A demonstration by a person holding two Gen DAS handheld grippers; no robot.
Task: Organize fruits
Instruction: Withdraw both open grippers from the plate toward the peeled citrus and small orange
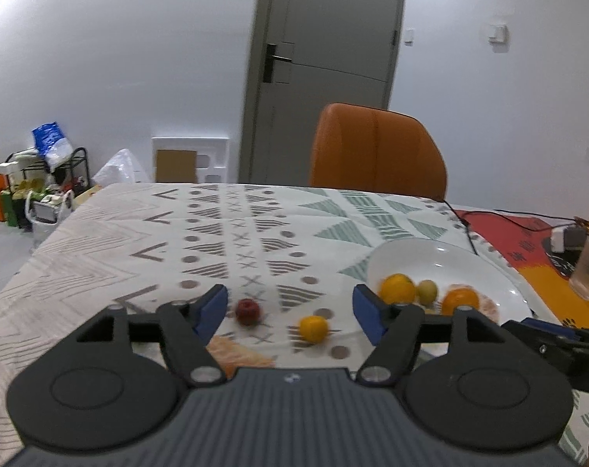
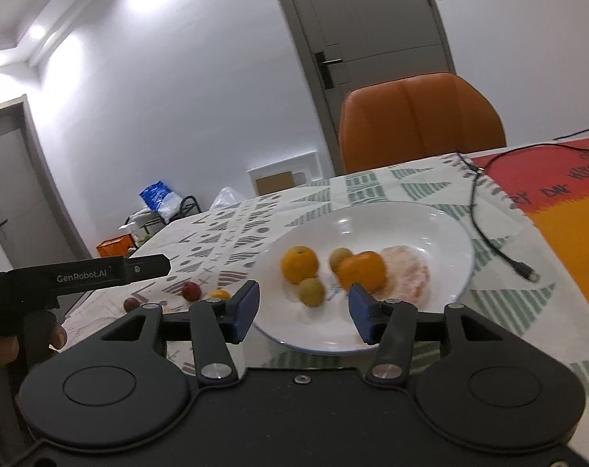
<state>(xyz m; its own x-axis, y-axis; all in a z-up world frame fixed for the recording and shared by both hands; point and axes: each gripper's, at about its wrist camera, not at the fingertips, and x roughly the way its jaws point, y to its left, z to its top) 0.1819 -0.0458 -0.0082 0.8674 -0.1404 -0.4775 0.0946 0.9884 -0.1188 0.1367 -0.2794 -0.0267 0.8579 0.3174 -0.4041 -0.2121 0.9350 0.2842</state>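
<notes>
Ceiling lights glared above the door; room bright. Fruit on the plate motion-blurred. Fisheye bent the door frame; corners vignetted.

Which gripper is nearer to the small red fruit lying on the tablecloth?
Left. The left gripper hovers open just short of the red fruit, which lies by its left finger. The right gripper is open over the white plate, off to the fruit's right.
</notes>
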